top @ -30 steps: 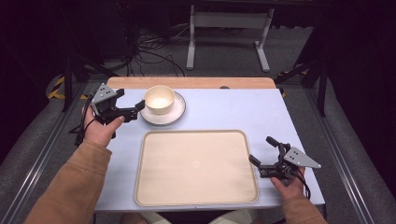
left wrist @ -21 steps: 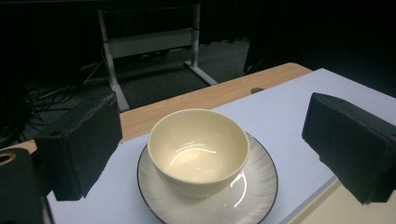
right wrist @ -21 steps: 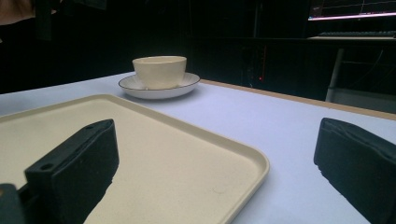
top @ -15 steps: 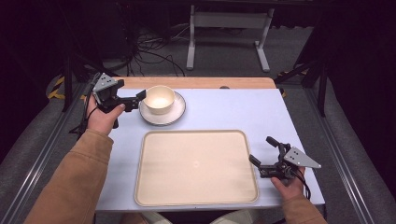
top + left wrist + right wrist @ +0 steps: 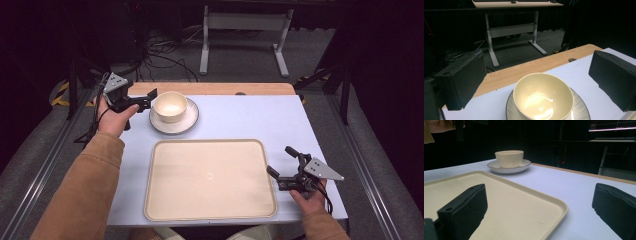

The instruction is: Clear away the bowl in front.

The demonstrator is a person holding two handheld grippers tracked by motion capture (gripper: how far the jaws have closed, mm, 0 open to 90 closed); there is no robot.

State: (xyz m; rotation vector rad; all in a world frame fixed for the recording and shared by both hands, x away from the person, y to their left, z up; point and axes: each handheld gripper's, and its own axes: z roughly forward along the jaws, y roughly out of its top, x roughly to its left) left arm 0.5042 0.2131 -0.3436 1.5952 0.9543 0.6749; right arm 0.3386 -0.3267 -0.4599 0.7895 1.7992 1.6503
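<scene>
L gripper (image 5: 148, 100) released, jaws wide, at far left just beside bowl (image 5: 170, 106) on saucer (image 5: 187, 122). Likely step: grasp bowl rim; approach level, one jaw inside rim, close slow so saucer stays put. R gripper (image 5: 282, 162) released near right, by tray (image 5: 210, 210)

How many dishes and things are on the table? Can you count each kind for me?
Bowl: 1, cream, sitting on the plate
Plate: 1, white with a dark rim
Tray: 1, beige, nothing on it
Total: 3 things
</scene>
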